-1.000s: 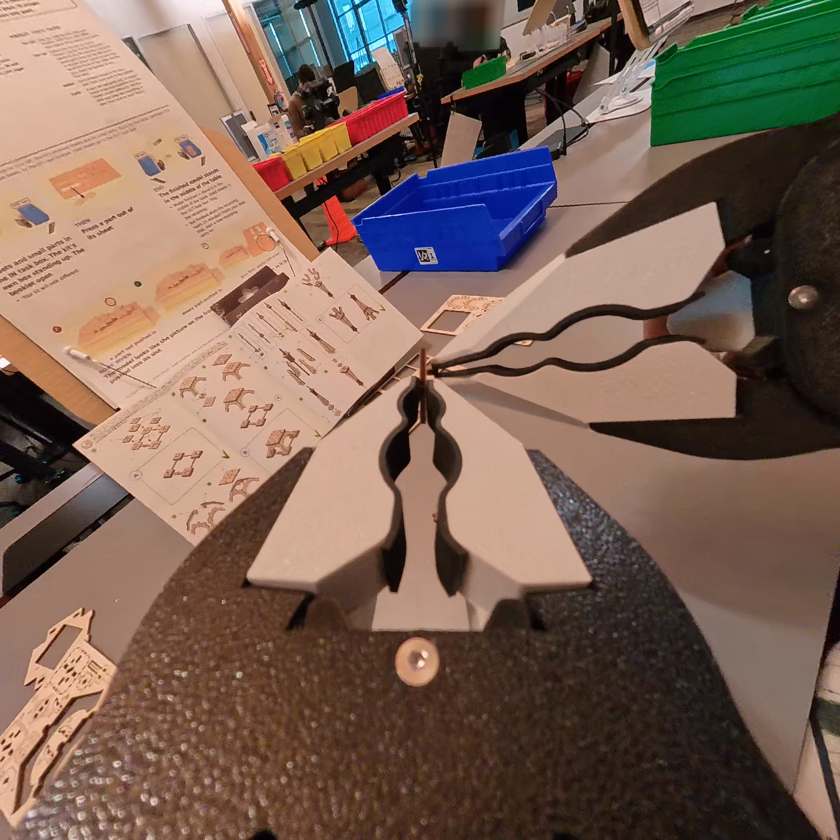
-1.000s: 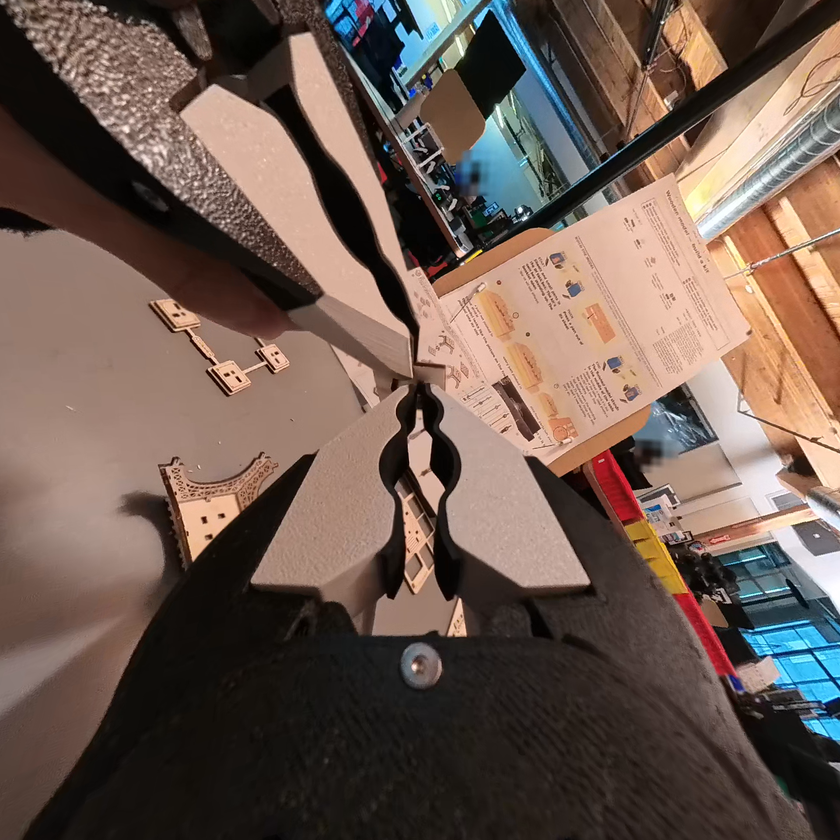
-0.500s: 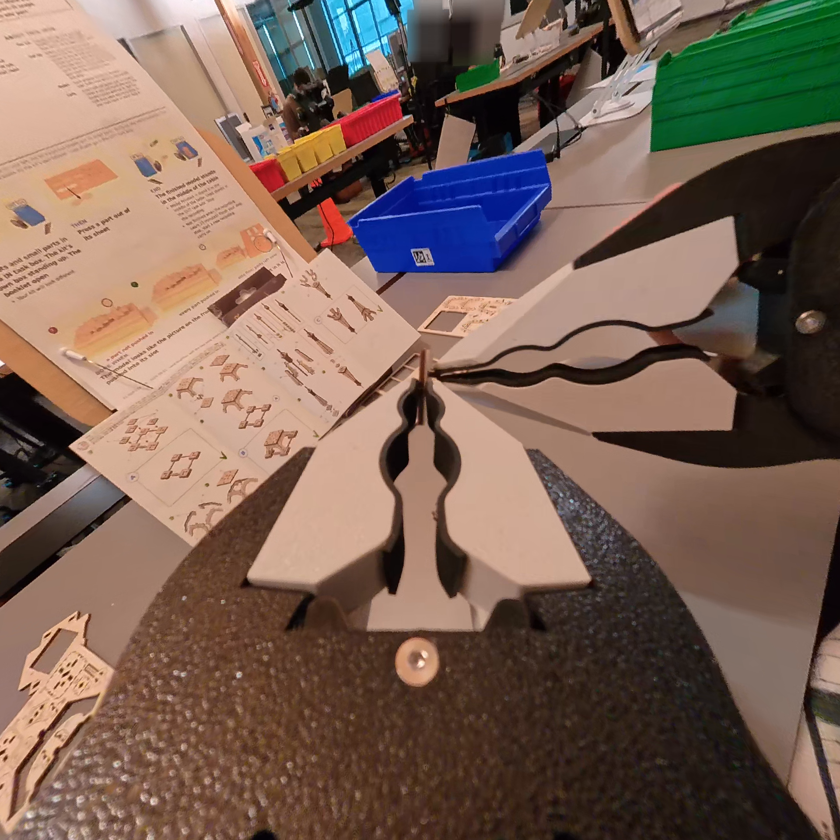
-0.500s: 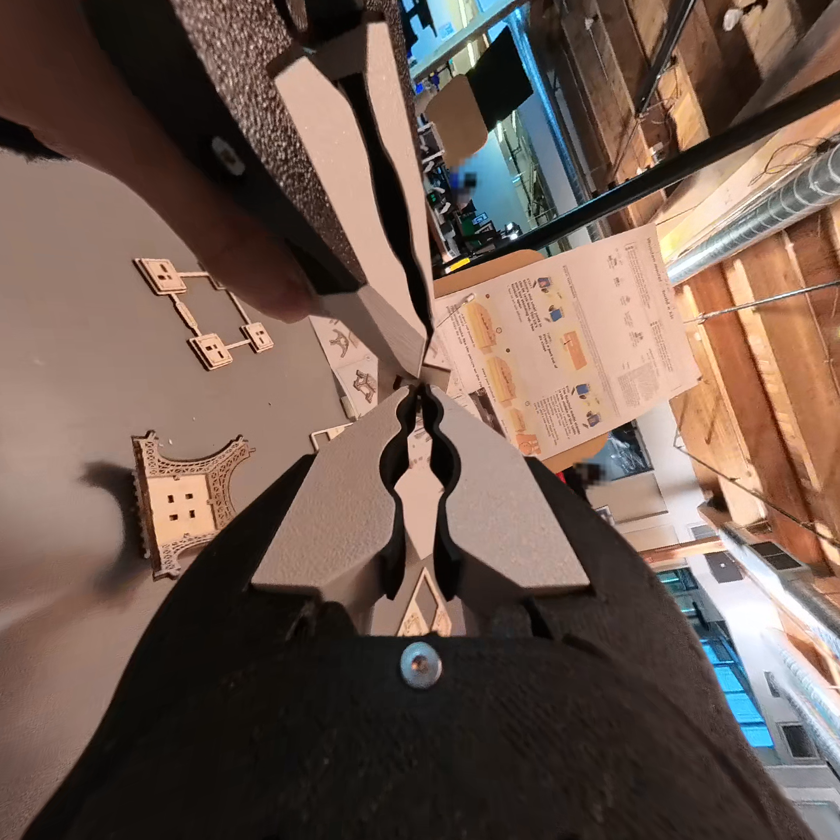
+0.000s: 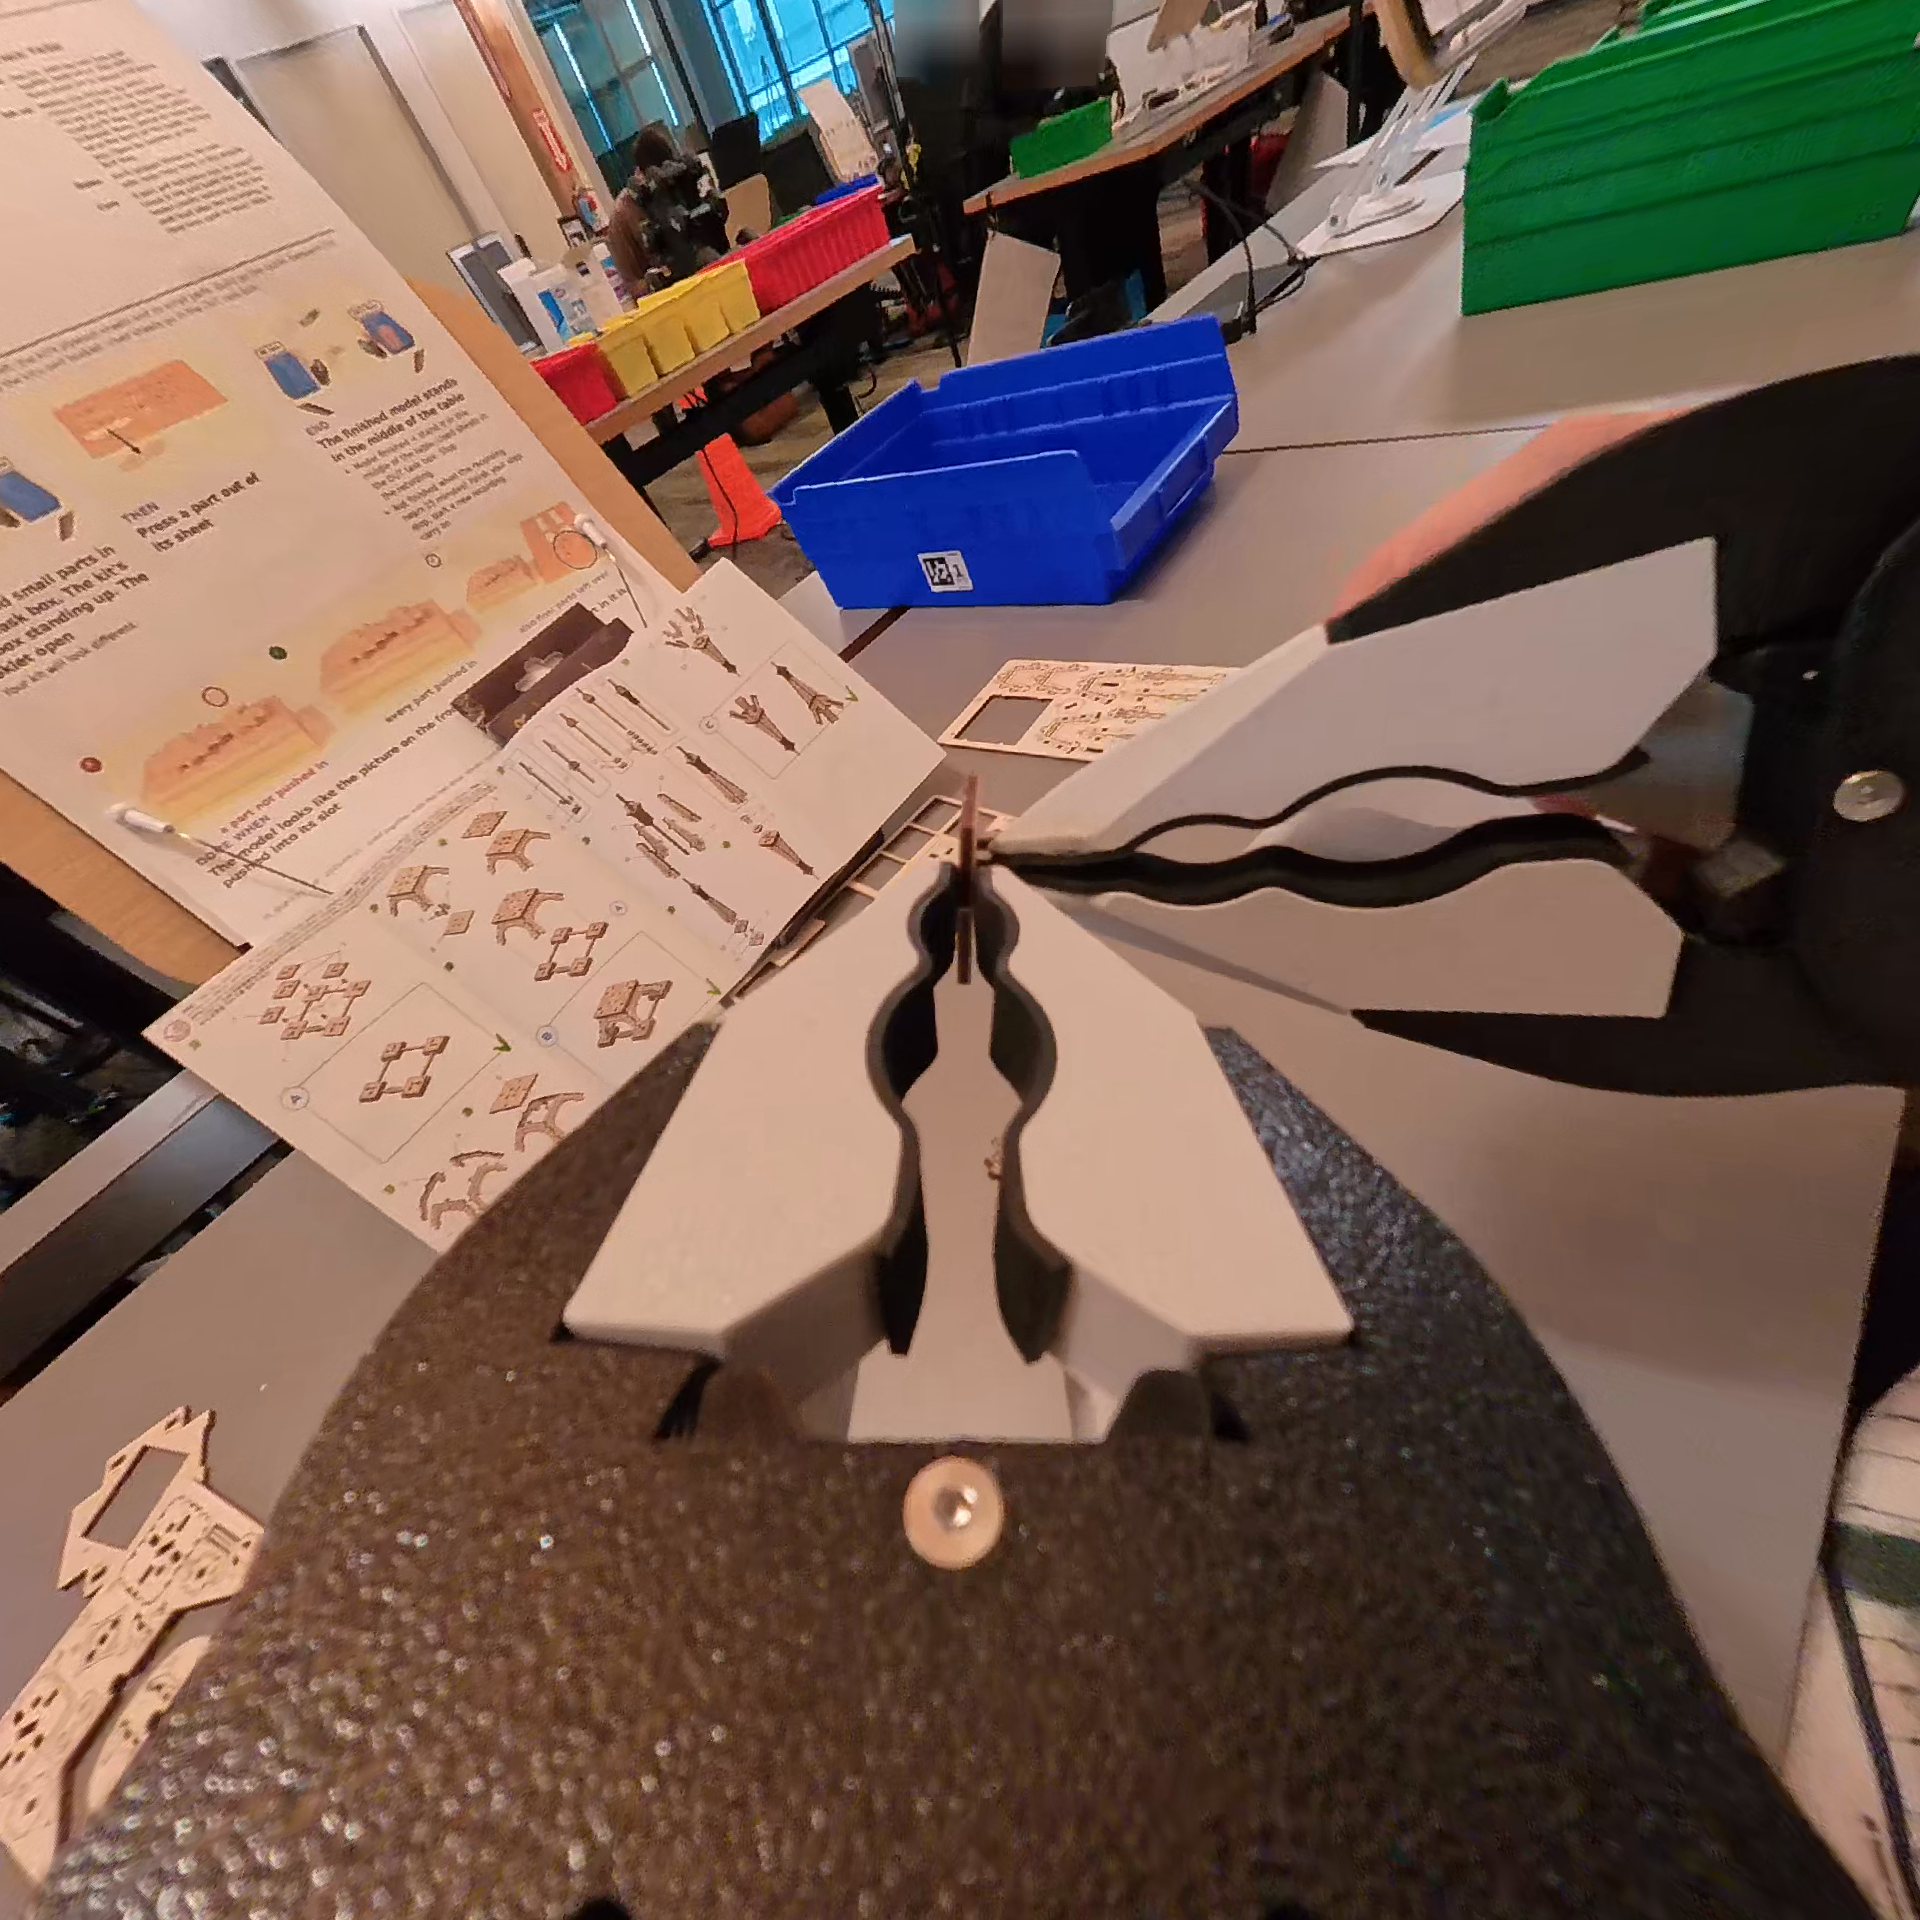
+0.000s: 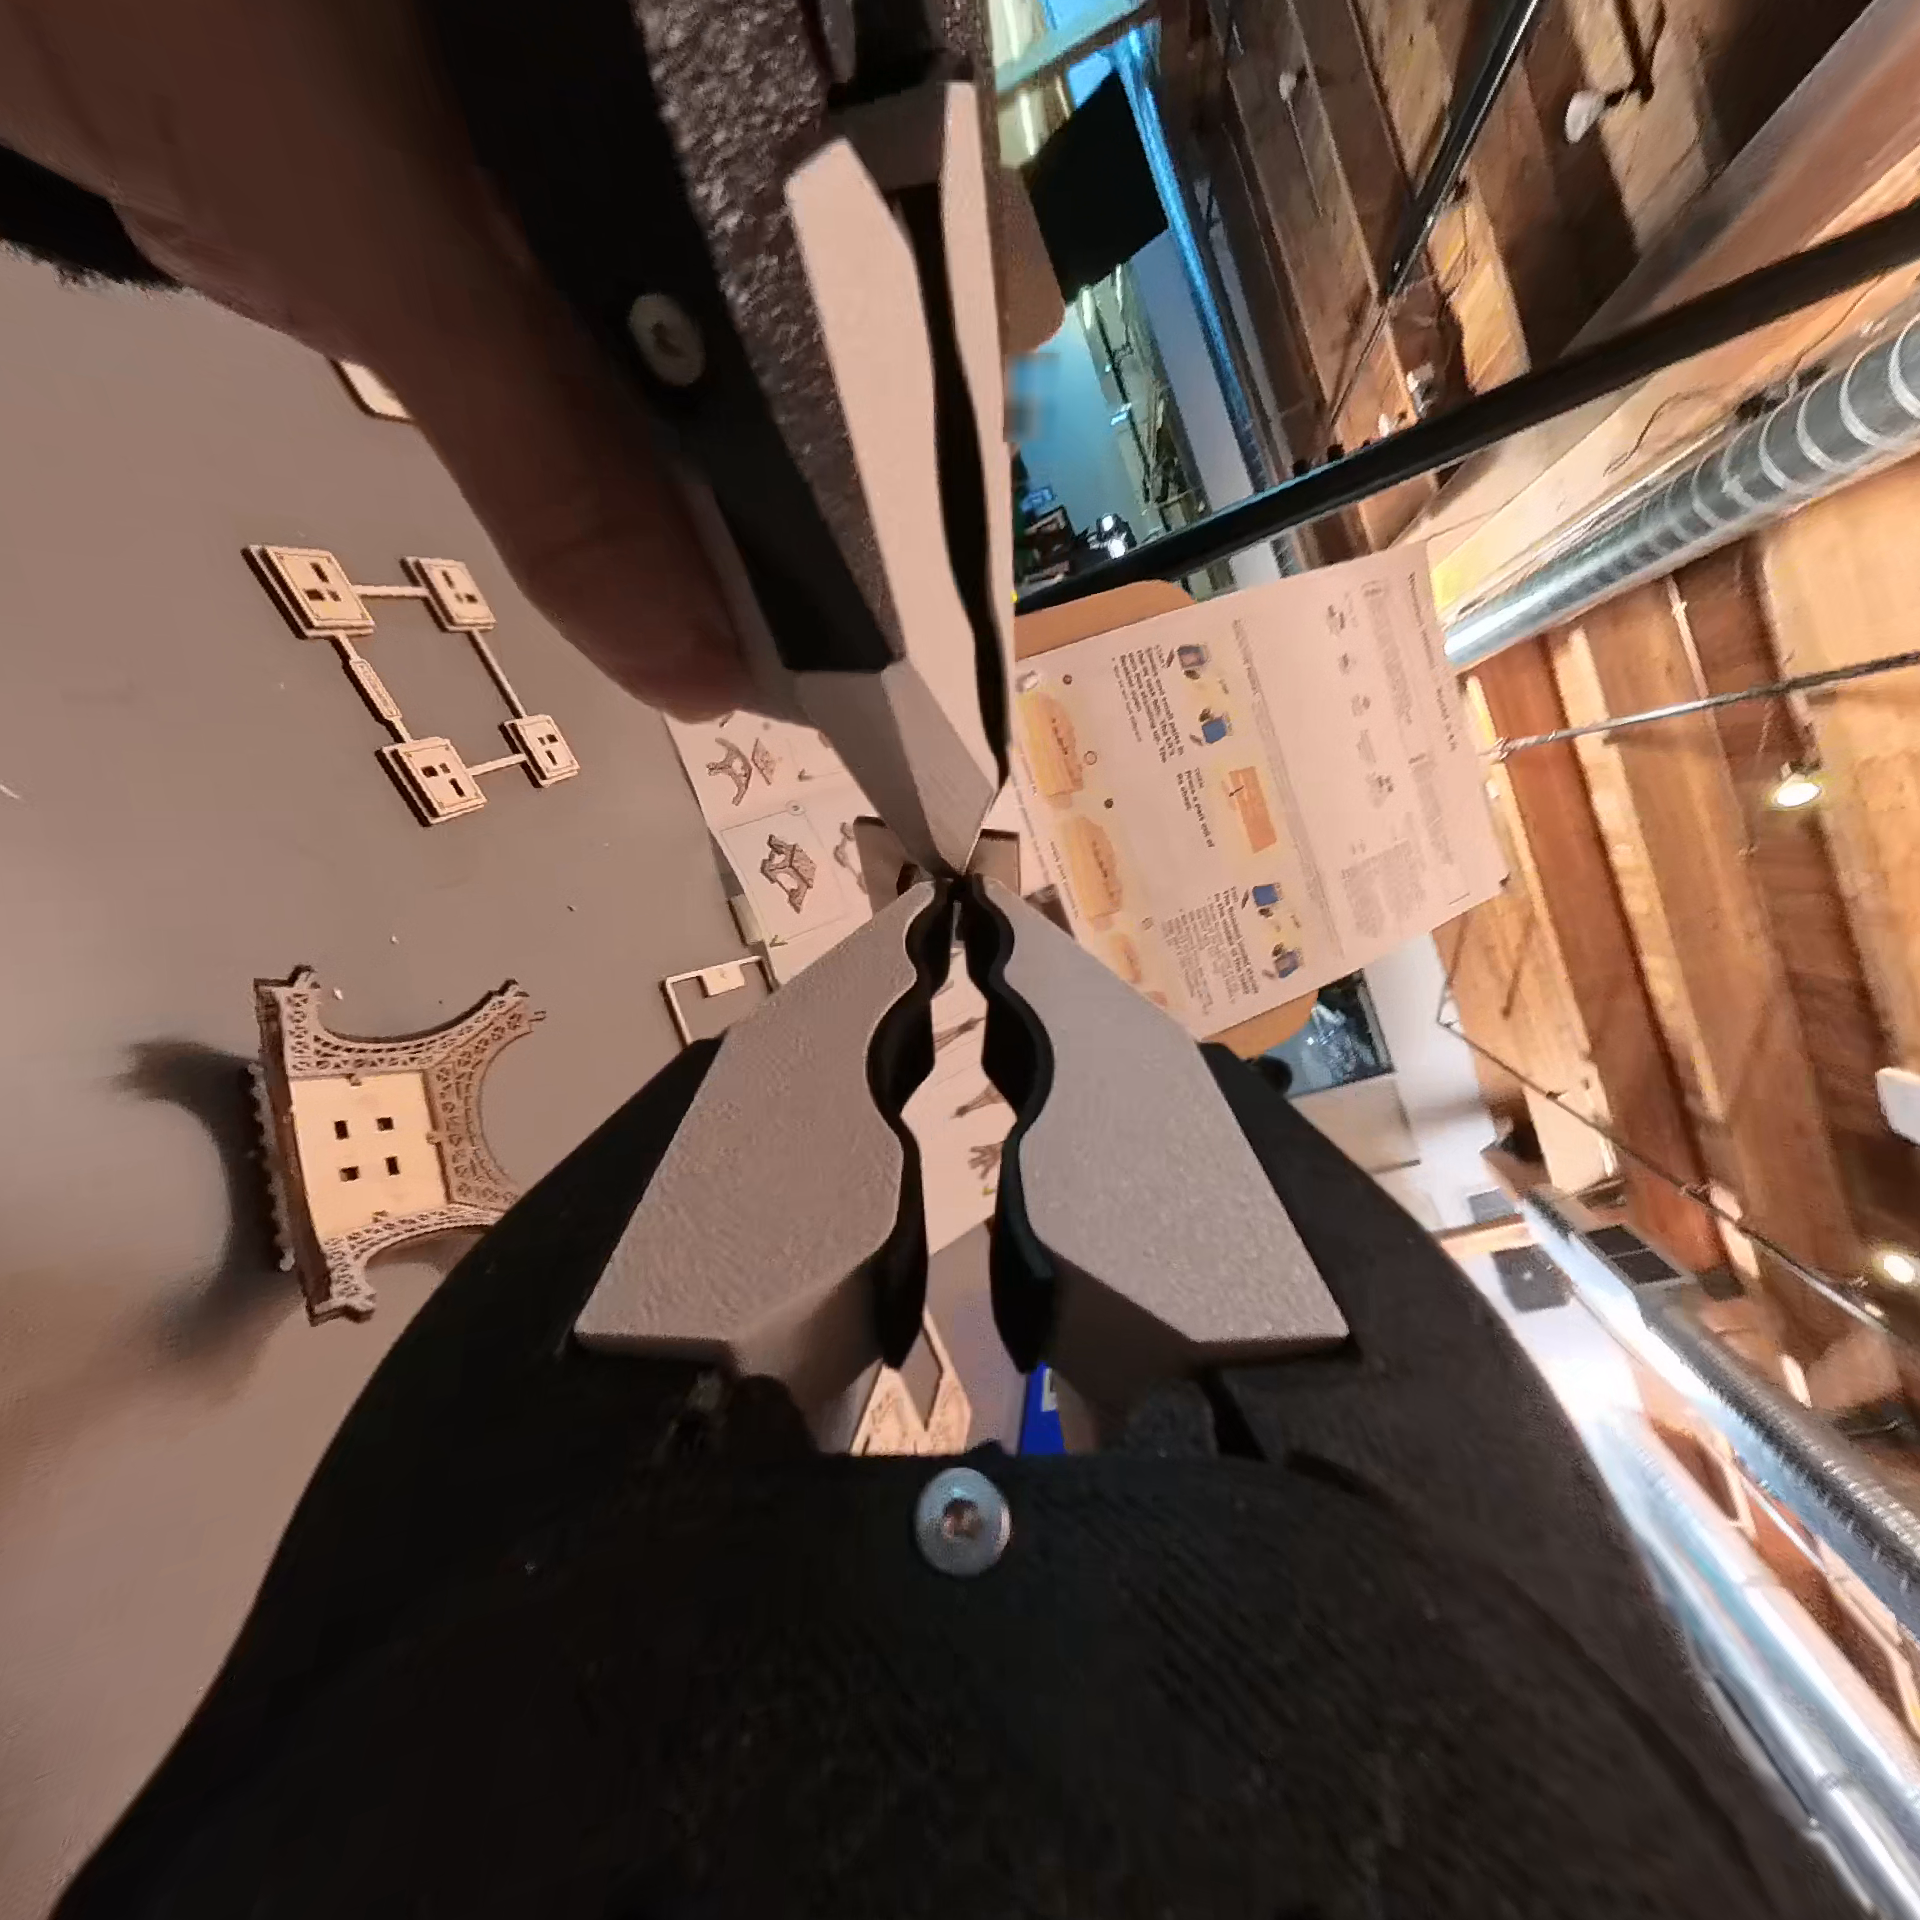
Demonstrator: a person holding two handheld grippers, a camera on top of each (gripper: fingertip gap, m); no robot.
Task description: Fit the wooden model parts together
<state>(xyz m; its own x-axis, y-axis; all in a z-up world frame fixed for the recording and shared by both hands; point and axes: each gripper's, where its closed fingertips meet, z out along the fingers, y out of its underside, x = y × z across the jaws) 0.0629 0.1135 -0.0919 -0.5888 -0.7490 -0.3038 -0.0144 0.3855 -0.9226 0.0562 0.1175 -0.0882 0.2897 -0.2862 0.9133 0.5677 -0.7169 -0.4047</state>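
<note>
A grey table (image 5: 1558, 1195) is seen, on which a blue bin (image 5: 1018, 488) is set. Near the bin, a wooden part sheet (image 5: 1081, 707) and an open instruction booklet (image 5: 540, 914) are laid.

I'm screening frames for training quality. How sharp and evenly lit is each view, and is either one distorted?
Left wrist view: mostly sharp, even indoor light, wide-angle bending at the edges; the left gripper pinches a thin wooden part. Right wrist view: rolled sideways, blurred toward the edges, warm ceiling glare, a soft shadow beside the tower base piece.
</note>
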